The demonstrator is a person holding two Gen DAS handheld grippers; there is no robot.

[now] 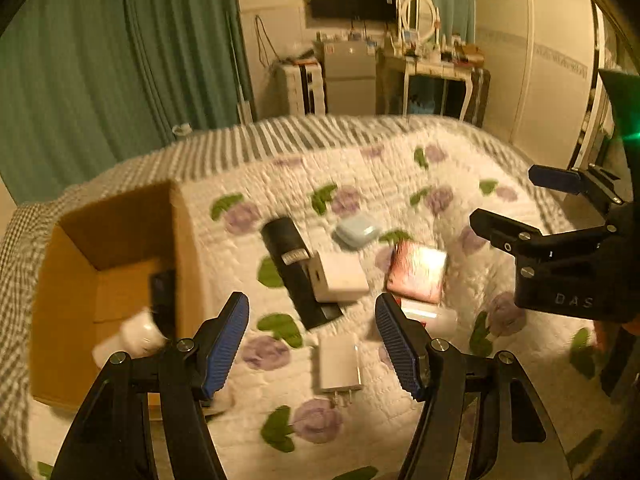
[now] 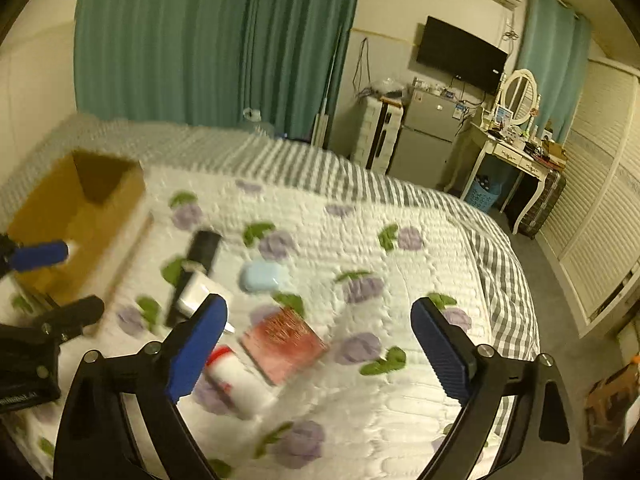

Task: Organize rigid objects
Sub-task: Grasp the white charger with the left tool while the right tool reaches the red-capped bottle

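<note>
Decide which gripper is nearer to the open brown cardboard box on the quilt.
Left. The left gripper hovers just beside the cardboard box; the right gripper is farther off, over the red square item.

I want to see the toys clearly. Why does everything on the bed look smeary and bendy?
Left wrist view: the black box and the white charger are blurred, and the red box has glare. Right wrist view: the blue case is smeared, and the fisheye lens curves the bed.

Matt brown cardboard box [image 1: 120, 240], soft quilted cloth bedspread [image 1: 400, 184] — glossy red packet [image 1: 418, 274], smooth white plastic charger [image 1: 340, 366], matt black tube [image 1: 296, 268]
</note>
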